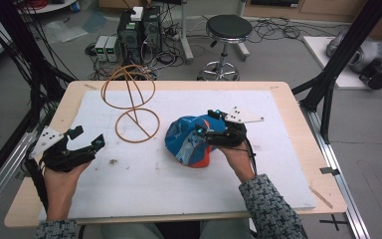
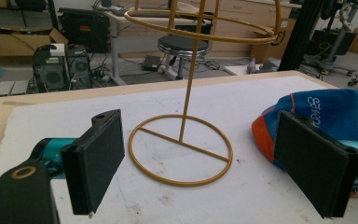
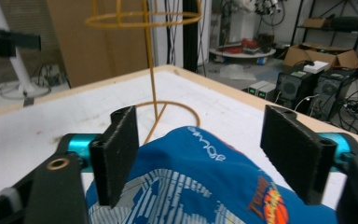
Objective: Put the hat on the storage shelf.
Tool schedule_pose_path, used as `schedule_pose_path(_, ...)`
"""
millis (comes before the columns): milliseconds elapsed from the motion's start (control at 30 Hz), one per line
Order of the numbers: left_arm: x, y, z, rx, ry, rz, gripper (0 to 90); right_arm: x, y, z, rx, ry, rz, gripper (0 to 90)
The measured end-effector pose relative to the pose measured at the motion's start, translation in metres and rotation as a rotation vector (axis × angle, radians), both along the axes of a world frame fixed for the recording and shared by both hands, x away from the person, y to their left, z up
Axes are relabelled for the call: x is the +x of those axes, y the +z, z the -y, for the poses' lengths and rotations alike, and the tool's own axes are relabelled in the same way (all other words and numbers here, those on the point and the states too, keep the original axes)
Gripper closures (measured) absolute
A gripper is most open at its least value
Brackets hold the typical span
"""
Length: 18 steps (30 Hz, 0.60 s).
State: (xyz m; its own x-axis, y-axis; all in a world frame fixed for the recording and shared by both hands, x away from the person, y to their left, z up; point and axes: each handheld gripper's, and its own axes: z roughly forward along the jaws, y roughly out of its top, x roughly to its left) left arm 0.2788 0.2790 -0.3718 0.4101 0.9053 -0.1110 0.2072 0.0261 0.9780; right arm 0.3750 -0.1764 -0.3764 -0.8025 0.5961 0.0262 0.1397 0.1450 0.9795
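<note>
One rumpled blue cap [image 1: 191, 140], soft fabric with orange patches and white print, lies under our right gripper [image 3: 200, 158], jaws parted wide above it. Our left gripper [image 2: 214, 170] gapes empty, facing a thin yellow wire stand [image 2: 182, 149] with ring base.

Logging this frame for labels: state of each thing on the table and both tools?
Cap: lying crumpled on the white mat, not gripped.
Wire stand: upright on the mat, nothing hung on it.
Left tool: open, holding nothing.
Right tool: open, jaws straddling the cap's top.
</note>
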Motion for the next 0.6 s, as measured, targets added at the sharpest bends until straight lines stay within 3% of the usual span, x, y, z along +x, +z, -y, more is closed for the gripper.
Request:
schedule_pose_path(233,-0.001,0.002,-0.002,-0.005,0.006,0.005,16.9,0.000,-0.006,-0.019,-0.096,0.046,0.019,39.3)
schedule_pose_path(600,-0.003,0.004,-0.005,-0.014,0.010,0.010,16.9,0.004,-0.010,-0.024,-0.168,0.057,0.025,57.9)
